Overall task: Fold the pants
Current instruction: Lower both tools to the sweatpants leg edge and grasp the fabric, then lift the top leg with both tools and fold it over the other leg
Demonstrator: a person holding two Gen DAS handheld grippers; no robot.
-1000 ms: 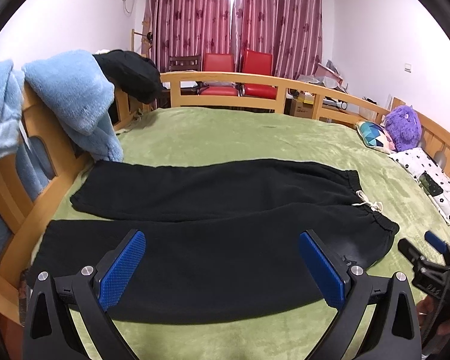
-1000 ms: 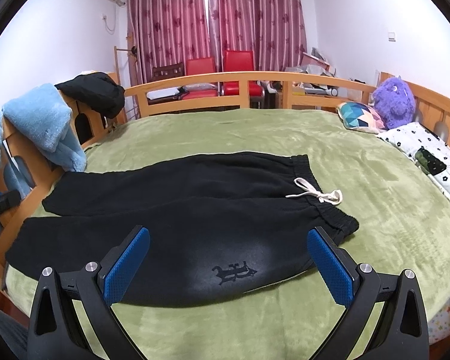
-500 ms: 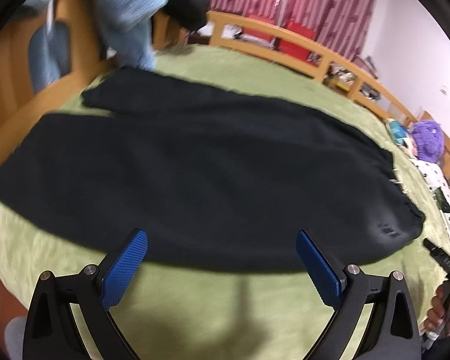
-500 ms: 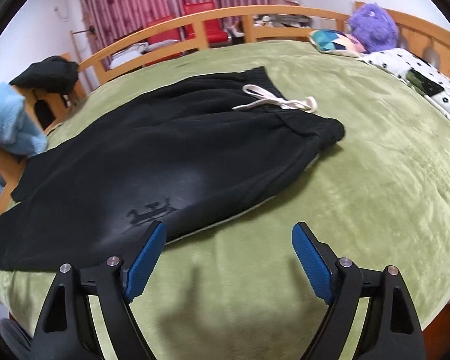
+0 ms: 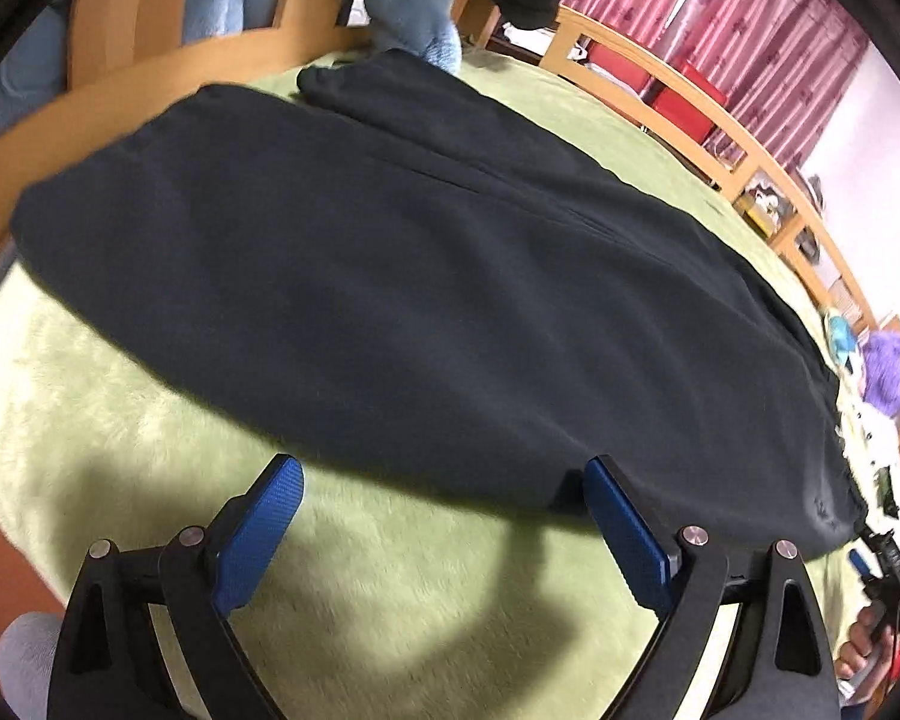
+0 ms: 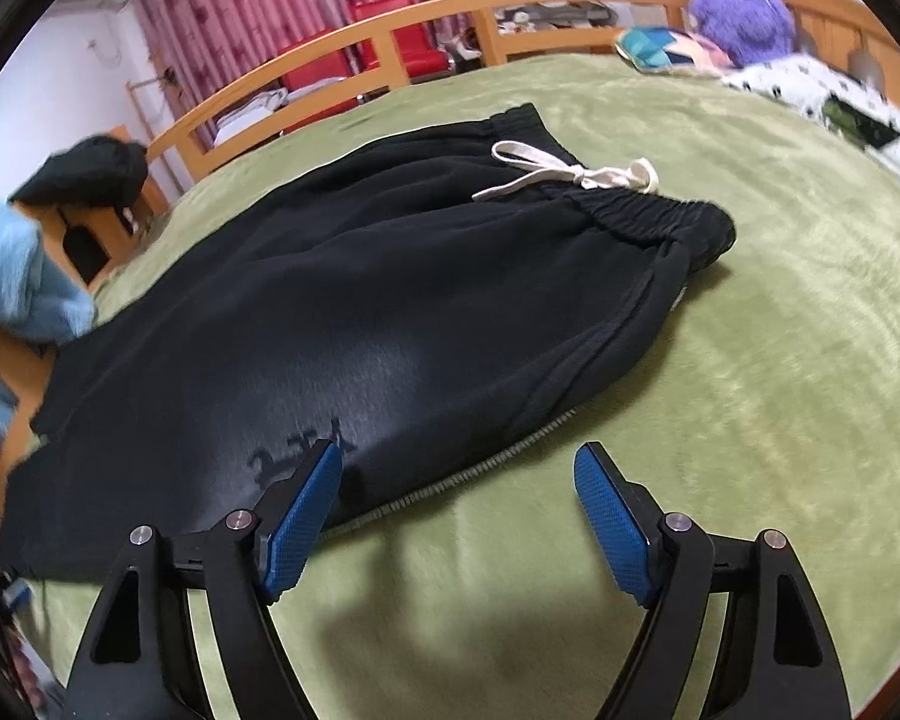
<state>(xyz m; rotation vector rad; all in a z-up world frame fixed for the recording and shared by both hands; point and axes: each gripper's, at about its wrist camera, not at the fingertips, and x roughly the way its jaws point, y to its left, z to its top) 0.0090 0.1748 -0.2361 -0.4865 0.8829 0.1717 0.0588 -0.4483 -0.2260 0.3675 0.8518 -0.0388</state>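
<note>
We see the black pants [image 5: 438,300] spread flat on the green blanket [image 5: 390,588], legs running left and the waistband with its white drawstring [image 6: 570,174] at the far right. Our left gripper [image 5: 444,516] hangs over the near edge of the lower leg, jaws wide and closing — nothing pinched. Our right gripper [image 6: 456,498] sits at the near hem by the waist, jaws closing too, with the left pad over the cloth and the right over blanket.

Pants [image 6: 354,300] flat on blanket [image 6: 750,390], drawstring [image 6: 570,174] on waistband, pillows [image 6: 810,84] behind.
</note>
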